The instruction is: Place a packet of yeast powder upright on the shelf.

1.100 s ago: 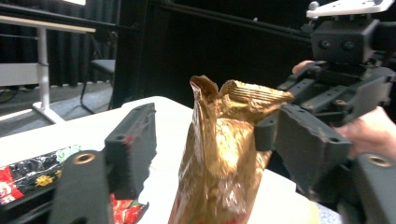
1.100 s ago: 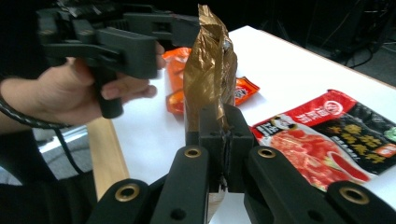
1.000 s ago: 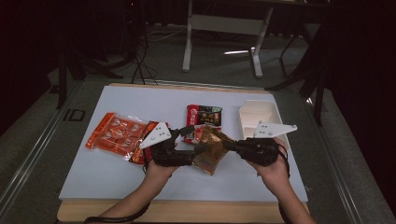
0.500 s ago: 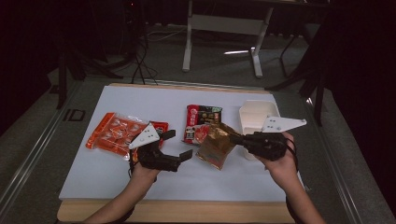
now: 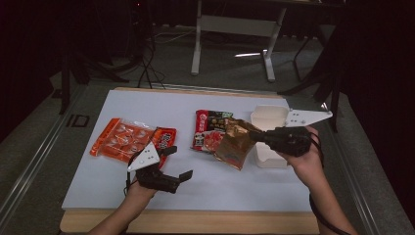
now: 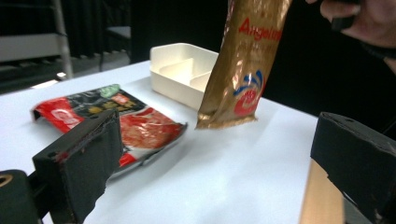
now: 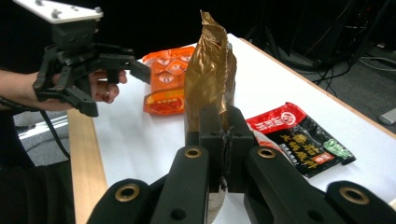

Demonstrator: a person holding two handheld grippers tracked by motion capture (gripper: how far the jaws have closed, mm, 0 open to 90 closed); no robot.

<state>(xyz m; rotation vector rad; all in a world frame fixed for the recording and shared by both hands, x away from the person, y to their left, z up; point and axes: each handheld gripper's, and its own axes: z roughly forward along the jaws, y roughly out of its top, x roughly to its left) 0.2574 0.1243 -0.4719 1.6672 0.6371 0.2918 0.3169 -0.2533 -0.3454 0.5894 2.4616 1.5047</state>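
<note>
left claw (image 5: 177, 162) newly opened and withdrawn, gold packet (image 5: 236, 143) lifted by right claw (image 5: 258, 137)

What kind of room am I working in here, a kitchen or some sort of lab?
Most likely a lab or recording studio, not a kitchen. The white table stands alone among dark surroundings, cables trail over the grey floor behind it, and a metal stand rises there. Snack packets look laid out as props.

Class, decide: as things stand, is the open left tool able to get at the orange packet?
Probably yes: the left tool, jaws open and holding nothing, sits just beside the orange packet, with nothing between them.
</note>
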